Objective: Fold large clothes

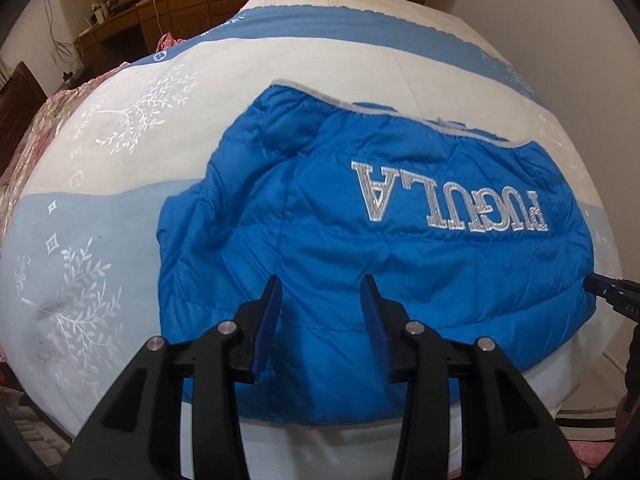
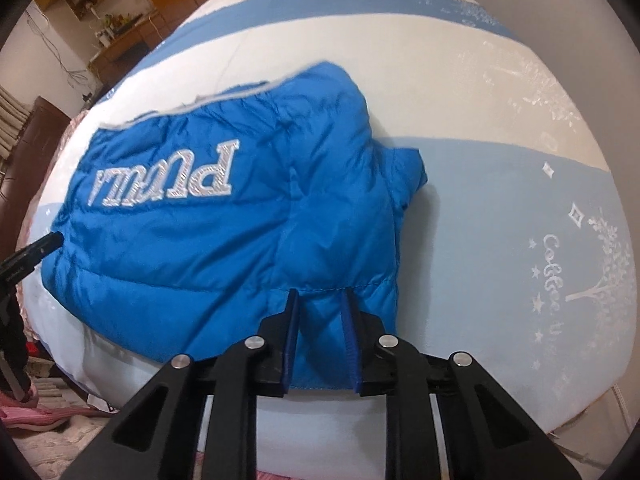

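Observation:
A blue puffer jacket (image 1: 360,264) with silver lettering lies flat on the bed, folded into a broad block, its near hem at the bed's front edge. My left gripper (image 1: 322,284) hovers just above the jacket's near left part with its jaws apart and nothing between them. My right gripper (image 2: 322,298) is at the jacket's near right corner (image 2: 324,320), and its jaws are closed on a bunch of blue fabric at the hem. The jacket also fills the right wrist view (image 2: 224,220). The tip of each gripper shows in the other's view, the right one (image 1: 600,286) and the left one (image 2: 44,246).
The bed cover (image 1: 100,208) is white and blue with silver leaf prints. A pink patterned quilt (image 1: 36,128) lies at the bed's left side. A wooden desk and cupboards (image 1: 132,8) stand beyond the bed. Pink items lie on the floor (image 2: 36,416) below the front edge.

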Available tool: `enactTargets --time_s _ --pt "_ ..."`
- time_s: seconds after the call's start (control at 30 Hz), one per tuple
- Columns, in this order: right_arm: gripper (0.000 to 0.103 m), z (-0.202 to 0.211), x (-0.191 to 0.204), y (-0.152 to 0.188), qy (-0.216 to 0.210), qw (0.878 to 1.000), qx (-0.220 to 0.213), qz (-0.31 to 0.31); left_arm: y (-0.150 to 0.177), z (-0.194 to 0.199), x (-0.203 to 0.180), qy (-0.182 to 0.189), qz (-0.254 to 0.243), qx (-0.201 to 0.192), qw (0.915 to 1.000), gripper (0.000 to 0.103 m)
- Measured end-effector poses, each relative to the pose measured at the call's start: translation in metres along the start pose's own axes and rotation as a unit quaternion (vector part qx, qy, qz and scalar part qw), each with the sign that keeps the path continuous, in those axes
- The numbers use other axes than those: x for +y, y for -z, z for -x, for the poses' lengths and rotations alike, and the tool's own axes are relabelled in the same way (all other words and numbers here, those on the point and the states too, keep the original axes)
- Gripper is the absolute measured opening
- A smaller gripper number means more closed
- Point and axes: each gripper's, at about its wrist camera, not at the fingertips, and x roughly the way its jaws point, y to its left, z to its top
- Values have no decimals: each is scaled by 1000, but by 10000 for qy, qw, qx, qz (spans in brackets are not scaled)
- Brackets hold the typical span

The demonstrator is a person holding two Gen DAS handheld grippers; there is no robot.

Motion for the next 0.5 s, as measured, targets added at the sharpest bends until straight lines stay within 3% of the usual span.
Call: enactTargets --time_s 0.33,0.5 --pt "16 -37 -17 6 -240 9993 243 -170 14 -4 -5 -149 38 72 9999 40" --pt "16 -41 -10 9 -71 9998 190 -55 17 0 -4 -110 126 24 9999 40"
